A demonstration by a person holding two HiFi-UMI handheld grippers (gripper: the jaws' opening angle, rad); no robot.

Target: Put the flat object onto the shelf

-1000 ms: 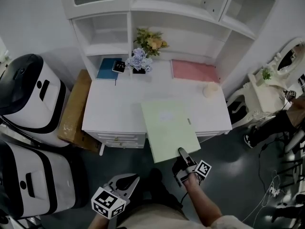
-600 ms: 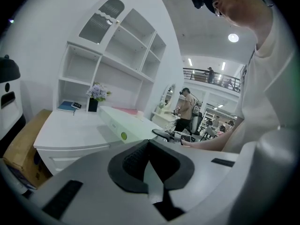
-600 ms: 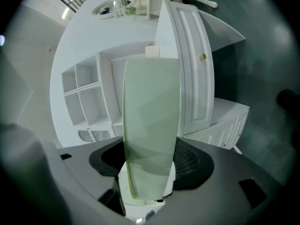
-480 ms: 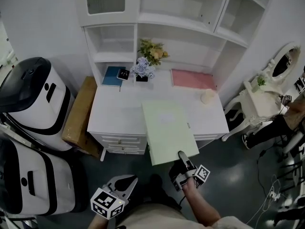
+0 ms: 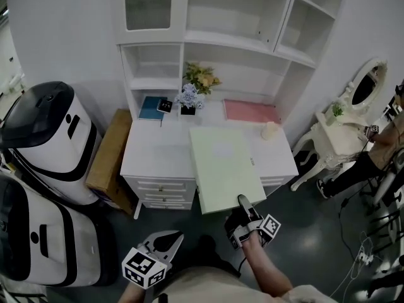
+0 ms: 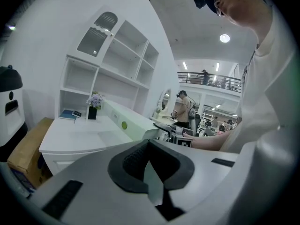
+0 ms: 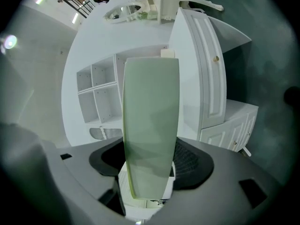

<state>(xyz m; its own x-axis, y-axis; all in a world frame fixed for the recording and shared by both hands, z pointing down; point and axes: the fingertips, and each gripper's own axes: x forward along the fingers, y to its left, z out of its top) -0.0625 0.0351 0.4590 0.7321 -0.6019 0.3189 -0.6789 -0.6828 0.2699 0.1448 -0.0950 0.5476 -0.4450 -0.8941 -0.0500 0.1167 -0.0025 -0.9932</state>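
White desk [image 5: 158, 156] beneath a white shelf unit [image 5: 221, 17] fills the upper centre. Right gripper [image 5: 243, 202], lower centre, clamps the near edge of the pale green flat object [image 5: 224, 166], which extends over the desk's front half. Left gripper [image 5: 169, 237], lower left, is closed on nothing.

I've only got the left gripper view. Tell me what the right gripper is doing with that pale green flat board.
Observer: The right gripper is clamped on the near edge of the pale green flat board; its own view shows the board between both pads.
Operator: Report how the board lies over the white desk.
Observer: In the head view its far part is over the white desk and its near part juts past the front edge.
Operator: Name what's behind it.
Observer: A pink flat mat lies at the desk's back right, below the white shelf unit.
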